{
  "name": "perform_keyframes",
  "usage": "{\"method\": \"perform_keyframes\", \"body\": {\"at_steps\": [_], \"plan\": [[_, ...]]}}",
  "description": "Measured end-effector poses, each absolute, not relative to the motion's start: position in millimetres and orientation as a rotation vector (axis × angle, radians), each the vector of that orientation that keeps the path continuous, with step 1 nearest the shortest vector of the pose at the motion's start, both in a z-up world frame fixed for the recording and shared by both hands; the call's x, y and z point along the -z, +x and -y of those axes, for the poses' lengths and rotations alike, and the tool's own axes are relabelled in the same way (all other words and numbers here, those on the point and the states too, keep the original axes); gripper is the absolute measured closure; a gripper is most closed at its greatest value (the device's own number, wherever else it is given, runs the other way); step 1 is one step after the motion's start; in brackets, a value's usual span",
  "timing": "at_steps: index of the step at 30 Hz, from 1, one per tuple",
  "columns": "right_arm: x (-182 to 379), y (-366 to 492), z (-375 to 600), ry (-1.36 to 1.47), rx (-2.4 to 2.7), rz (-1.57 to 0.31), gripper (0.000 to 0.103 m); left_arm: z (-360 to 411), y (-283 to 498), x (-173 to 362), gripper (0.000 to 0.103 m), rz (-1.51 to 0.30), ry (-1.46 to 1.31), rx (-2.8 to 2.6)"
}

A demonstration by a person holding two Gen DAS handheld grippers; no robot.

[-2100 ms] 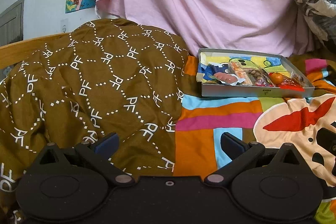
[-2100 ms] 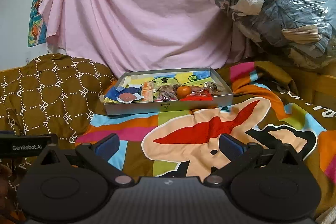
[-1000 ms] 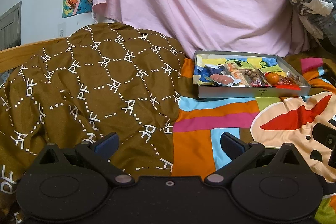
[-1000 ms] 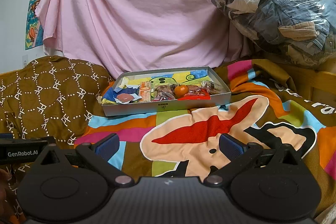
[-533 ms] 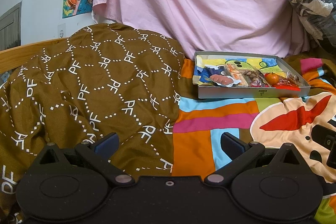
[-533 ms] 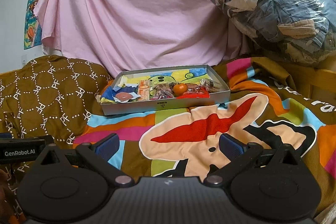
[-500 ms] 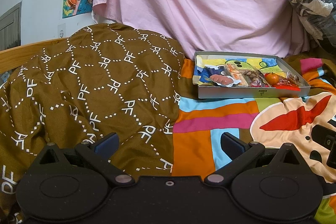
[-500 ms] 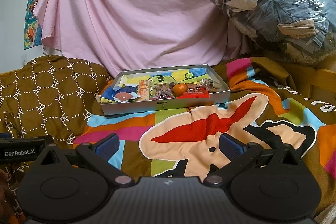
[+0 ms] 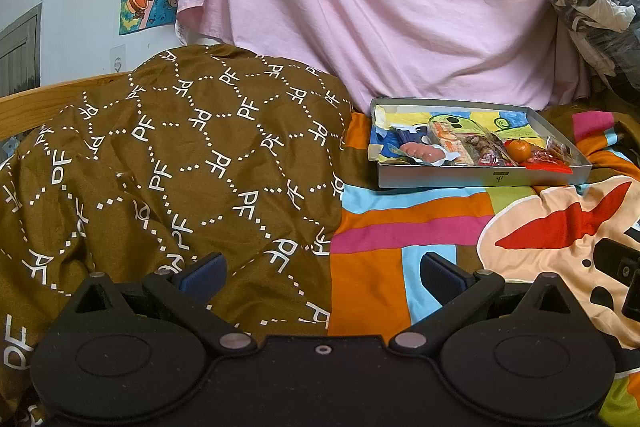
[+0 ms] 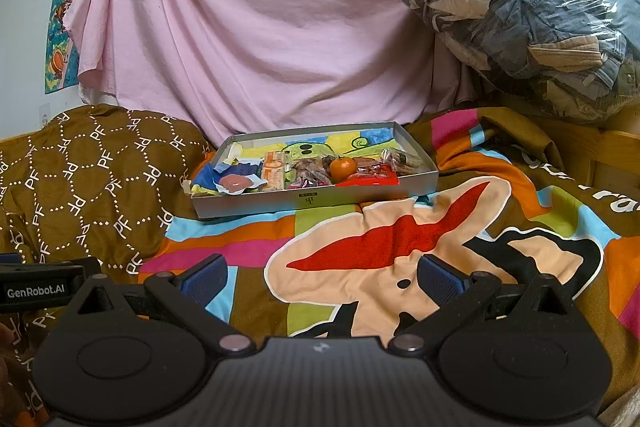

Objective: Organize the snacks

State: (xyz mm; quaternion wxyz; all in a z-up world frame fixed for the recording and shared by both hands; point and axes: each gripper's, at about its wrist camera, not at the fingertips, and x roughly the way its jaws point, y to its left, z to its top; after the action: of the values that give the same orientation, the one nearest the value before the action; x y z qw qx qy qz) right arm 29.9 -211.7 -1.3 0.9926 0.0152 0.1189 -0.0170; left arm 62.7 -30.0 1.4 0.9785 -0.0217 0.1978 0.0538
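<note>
A shallow grey tray (image 10: pixel 320 201) (image 9: pixel 480 180) lies on the colourful blanket, well ahead of both grippers. In it are several snacks: a small orange (image 10: pixel 342 167) (image 9: pixel 519 149), a red packet (image 10: pixel 374 175), a pink sausage-like pack (image 10: pixel 236 182) (image 9: pixel 420 151), clear bags of brown snacks (image 10: pixel 308 173) and an orange-and-white pack (image 10: pixel 274 171). My left gripper (image 9: pixel 320 273) is open and empty, low over the bedding, with the tray to its far right. My right gripper (image 10: pixel 322 275) is open and empty, facing the tray.
A brown patterned quilt (image 9: pixel 180 167) is heaped at the left. A pink sheet (image 10: pixel 260 27) hangs behind the tray. A plastic-wrapped bundle of clothes (image 10: pixel 520 7) sits at the back right. A wooden bed rail (image 9: pixel 24 107) runs along the left.
Both views have drifted slightly; the tray sits a little lower and closer in the right wrist view. Both grippers stay open and empty.
</note>
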Motion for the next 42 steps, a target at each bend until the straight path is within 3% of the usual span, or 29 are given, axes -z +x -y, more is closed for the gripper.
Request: {"method": "perform_keyframes", "body": {"at_steps": [42], "plan": [[2.2, 31.0, 211.2, 0.033, 0.036, -0.246, 0.0, 28.8, 61.6, 1.6, 0.001, -0.404, -0.05, -0.107]]}}
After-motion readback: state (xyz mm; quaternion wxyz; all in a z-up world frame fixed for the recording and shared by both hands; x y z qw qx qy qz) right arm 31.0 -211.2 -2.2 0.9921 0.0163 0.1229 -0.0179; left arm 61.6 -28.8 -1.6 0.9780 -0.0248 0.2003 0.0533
